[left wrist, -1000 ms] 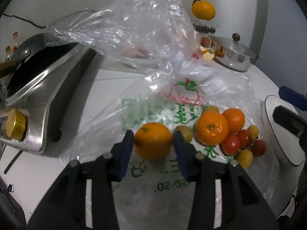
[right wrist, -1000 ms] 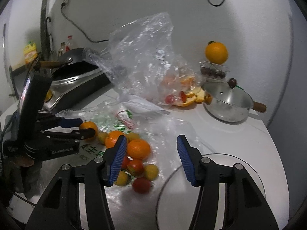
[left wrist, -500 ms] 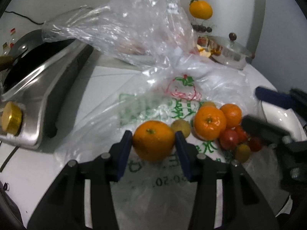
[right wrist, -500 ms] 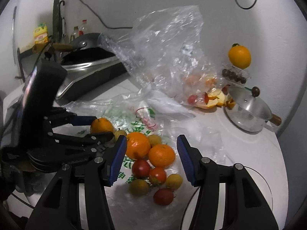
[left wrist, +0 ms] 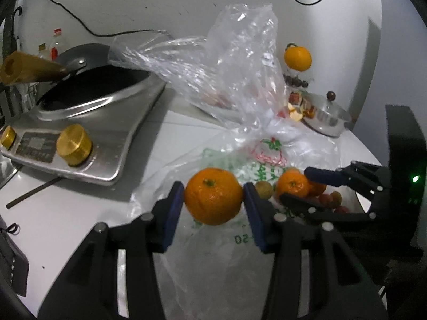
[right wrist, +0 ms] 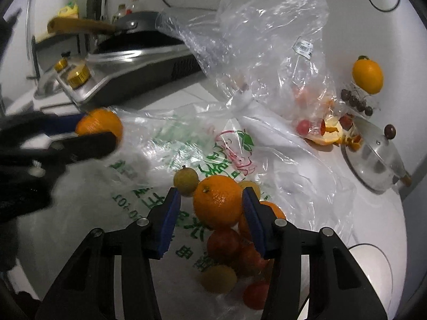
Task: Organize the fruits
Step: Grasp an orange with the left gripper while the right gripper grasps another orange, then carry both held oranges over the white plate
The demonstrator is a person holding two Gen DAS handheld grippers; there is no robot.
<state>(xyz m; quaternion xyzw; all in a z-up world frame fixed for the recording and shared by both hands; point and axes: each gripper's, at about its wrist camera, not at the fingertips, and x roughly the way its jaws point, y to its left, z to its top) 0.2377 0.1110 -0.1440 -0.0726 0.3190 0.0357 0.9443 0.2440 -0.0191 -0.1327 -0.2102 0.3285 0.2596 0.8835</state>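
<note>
My left gripper (left wrist: 213, 200) is shut on an orange (left wrist: 213, 196), held a little above the printed plastic bag (left wrist: 240, 240). In the right wrist view that held orange (right wrist: 100, 125) shows at the left. My right gripper (right wrist: 210, 213) hangs over the fruit pile with a second orange (right wrist: 217, 204) between its closing jaws; a gap remains at the left pad. Under and behind it lie another orange (right wrist: 275, 210), red tomatoes (right wrist: 222, 242) and small yellow fruits (right wrist: 185, 180). In the left wrist view the right gripper (left wrist: 307, 186) straddles that second orange (left wrist: 292, 185).
An induction cooker with a wok (left wrist: 80, 122) stands at the left. A clear crumpled bag (right wrist: 267, 53) with peels rises behind the pile. A lidded steel pot (right wrist: 373, 165) and an orange on a fruit box (right wrist: 367, 74) sit at the back right. A white plate (right wrist: 373, 261) lies near right.
The left gripper has raised its orange and carried it away from the pile. The right gripper came down over the pile and its jaws narrowed around an orange.
</note>
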